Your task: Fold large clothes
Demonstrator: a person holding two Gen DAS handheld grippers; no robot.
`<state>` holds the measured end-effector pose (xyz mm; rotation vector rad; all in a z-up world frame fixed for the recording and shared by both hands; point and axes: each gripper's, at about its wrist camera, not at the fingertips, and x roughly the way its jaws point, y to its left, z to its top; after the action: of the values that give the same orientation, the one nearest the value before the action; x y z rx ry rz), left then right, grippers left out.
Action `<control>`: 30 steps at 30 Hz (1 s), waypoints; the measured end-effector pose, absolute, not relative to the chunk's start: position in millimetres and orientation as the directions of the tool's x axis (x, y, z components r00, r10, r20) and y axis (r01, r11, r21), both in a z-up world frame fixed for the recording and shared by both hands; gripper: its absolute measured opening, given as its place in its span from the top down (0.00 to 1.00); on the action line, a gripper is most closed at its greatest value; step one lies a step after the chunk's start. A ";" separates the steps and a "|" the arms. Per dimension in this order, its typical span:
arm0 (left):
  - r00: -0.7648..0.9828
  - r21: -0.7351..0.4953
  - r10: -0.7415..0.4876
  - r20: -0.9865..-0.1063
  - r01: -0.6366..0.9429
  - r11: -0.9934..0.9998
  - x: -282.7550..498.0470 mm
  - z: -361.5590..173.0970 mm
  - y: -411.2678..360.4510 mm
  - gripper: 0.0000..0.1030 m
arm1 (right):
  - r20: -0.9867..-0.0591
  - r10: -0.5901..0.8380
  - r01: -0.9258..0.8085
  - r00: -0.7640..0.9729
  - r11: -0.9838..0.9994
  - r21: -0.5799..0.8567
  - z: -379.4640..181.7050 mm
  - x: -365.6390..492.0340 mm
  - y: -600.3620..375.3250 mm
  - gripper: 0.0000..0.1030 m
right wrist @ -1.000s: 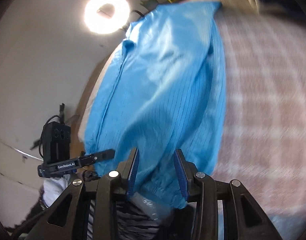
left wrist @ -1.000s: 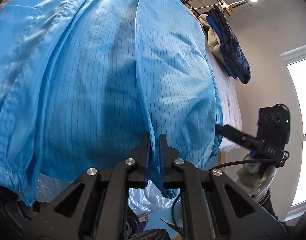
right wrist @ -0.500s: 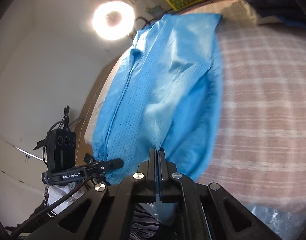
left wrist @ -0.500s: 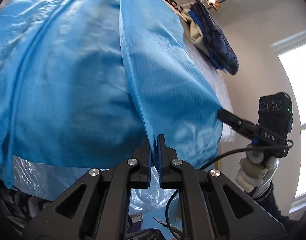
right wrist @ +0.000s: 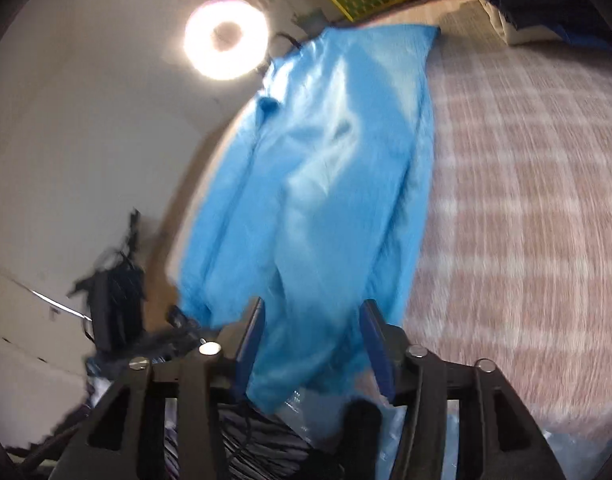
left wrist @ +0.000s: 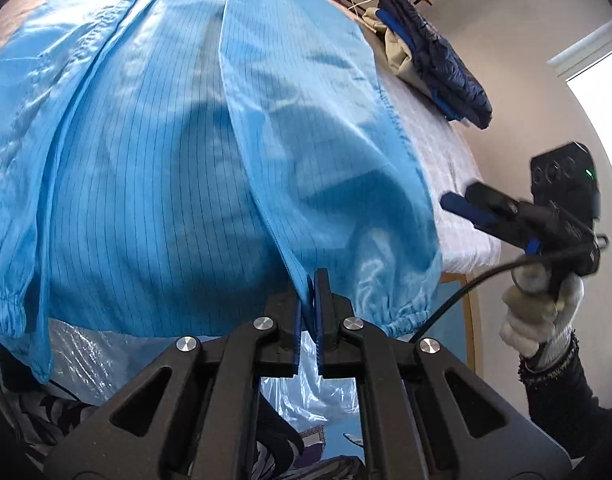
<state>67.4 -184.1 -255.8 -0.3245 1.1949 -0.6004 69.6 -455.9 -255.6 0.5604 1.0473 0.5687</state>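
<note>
Blue pinstriped garment is spread on the checked bed cover, near hem with elastic cuffs hanging off the bed edge toward 6 o'clock in both wrist views.

Left gripper: jaws clamped on the folded edge of the garment's right-hand panel, which runs from the pads up to 12 o'clock. Grip looks thin, right at the tips.

Right gripper: jaws opening, cloth sits between them but the pads aren't pressing on it. In the left view it hangs at 3 o'clock, just off the garment's side hem, in a gloved hand.

My read: a lengthwise fold is in hand, and the right side needs a new pinch.

- Keep the left clamp fixed and the crease taut.
- Take the right pinch on the same edge, near the cuff, not on mid-panel slack.
- Carry both across level, toward 9 o'clock.
- Slick fabric, likely to slide; lay it down and don't drag.
- Right view is blurred, so settle before closing.

Dark jacket pile at 1 o'clock is well apart.
</note>
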 end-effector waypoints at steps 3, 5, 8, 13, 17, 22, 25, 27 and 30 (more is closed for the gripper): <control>0.237 -0.534 -0.591 -0.771 0.266 0.803 68.1 -255.8 -187.5 0.98 | -0.649 0.647 -0.102 0.400 0.736 0.670 -267.0 90.7 -460.0 0.63; 0.234 -0.531 -0.588 -0.775 0.264 0.805 68.0 -256.0 -188.0 0.98 | -0.642 0.662 -0.036 0.387 0.707 0.707 -286.1 104.6 -457.7 0.86; 0.236 -0.535 -0.589 -0.772 0.257 0.805 67.0 -253.4 -188.2 0.98 | -0.666 0.639 -0.029 0.384 0.730 0.683 -292.0 107.5 -451.2 1.00; 0.226 -0.517 -0.574 -0.787 0.267 0.813 65.9 -257.8 -193.6 0.98 | -0.723 0.519 -0.074 0.456 0.832 0.550 -262.6 100.5 -458.8 1.00; 0.216 -0.489 -0.546 -0.809 0.269 0.830 61.3 -260.2 -194.0 0.98 | -0.749 0.519 -0.063 0.412 0.836 0.545 -283.8 108.2 -453.7 0.98; 0.277 -0.474 -0.547 -0.790 0.290 0.831 49.7 -233.3 -175.0 0.98 | -0.705 0.547 -0.160 0.451 0.827 0.539 -258.2 82.6 -464.5 0.75; 0.329 -0.467 -0.561 -0.759 0.324 0.822 43.4 -210.0 -174.9 0.98 | -0.645 0.566 -0.177 0.513 0.805 0.566 -235.7 63.9 -486.7 0.70; 0.365 -0.438 -0.561 -0.743 0.369 0.820 39.0 -195.9 -183.8 0.98 | -0.577 0.595 -0.190 0.559 0.770 0.609 -222.7 45.7 -506.8 0.65; 0.367 -0.392 -0.564 -0.739 0.447 0.804 36.8 -186.6 -212.3 0.98 | -0.498 0.616 -0.217 0.610 0.734 0.643 -208.3 18.5 -530.7 0.61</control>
<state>36.8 -212.3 -186.6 -0.1324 1.0022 -0.6520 18.5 -530.7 -208.3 0.5701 0.7746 0.5118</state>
